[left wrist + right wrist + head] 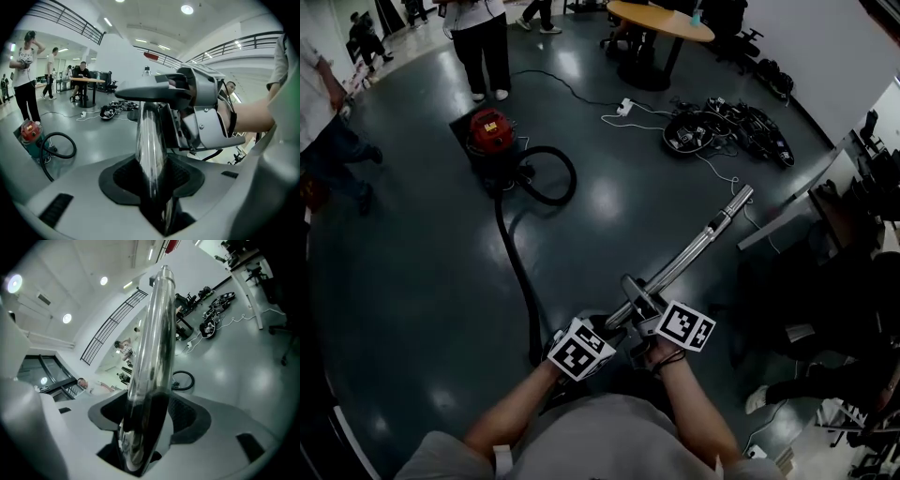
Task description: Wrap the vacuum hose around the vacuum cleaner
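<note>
The red vacuum cleaner stands on the dark floor far ahead, also in the left gripper view. Its black hose loops beside it and runs across the floor toward me. A shiny metal wand points away to the right. My left gripper is shut on the wand's near end, and the tube sits pinched between its pads. My right gripper sits just ahead on the same tube. Its jaws stand wide around the tube, with a gap showing at the right pad.
A person stands right behind the vacuum, and another person is at the left edge. A round table, a power strip and a heap of cables lie beyond. A desk and chairs crowd the right side.
</note>
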`<action>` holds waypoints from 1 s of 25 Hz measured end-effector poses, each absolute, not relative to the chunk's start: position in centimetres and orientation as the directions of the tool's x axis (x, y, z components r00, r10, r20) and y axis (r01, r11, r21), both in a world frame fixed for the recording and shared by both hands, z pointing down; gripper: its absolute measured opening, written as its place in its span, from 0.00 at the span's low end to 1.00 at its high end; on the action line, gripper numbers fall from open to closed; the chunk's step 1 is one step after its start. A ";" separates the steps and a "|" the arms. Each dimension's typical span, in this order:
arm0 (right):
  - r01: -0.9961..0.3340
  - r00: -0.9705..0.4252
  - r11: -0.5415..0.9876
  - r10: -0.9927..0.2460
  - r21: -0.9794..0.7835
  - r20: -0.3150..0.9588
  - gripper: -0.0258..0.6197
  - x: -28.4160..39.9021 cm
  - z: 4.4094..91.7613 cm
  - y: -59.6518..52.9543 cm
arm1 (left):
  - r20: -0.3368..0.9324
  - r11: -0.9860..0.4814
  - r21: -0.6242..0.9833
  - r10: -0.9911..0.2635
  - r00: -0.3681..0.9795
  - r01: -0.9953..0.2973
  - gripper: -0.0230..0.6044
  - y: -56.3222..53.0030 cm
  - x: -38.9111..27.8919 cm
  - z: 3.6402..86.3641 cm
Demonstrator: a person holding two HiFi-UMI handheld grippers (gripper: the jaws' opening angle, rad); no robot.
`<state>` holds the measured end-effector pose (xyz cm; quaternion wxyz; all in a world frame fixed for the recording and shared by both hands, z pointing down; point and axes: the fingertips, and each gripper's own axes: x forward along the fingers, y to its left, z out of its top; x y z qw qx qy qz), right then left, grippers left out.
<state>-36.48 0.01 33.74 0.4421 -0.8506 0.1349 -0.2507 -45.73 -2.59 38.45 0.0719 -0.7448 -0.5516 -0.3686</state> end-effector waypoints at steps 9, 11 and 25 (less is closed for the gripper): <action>-0.056 0.819 -0.528 -0.509 -0.847 0.263 0.18 -32.7 33.4 4.9 | 0.628 -0.434 0.277 0.757 0.181 0.857 0.28 3.5 -43.2 38.8; -0.086 0.798 -0.523 -0.546 -0.848 0.255 0.18 -31.9 33.0 6.5 | 0.642 -0.468 0.245 0.734 0.219 0.849 0.28 5.5 -42.5 38.7; -0.296 0.655 -0.467 -0.734 -0.833 0.180 0.16 -25.4 30.8 12.2 | 0.700 -0.582 0.057 0.602 0.383 0.811 0.37 11.0 -37.4 37.2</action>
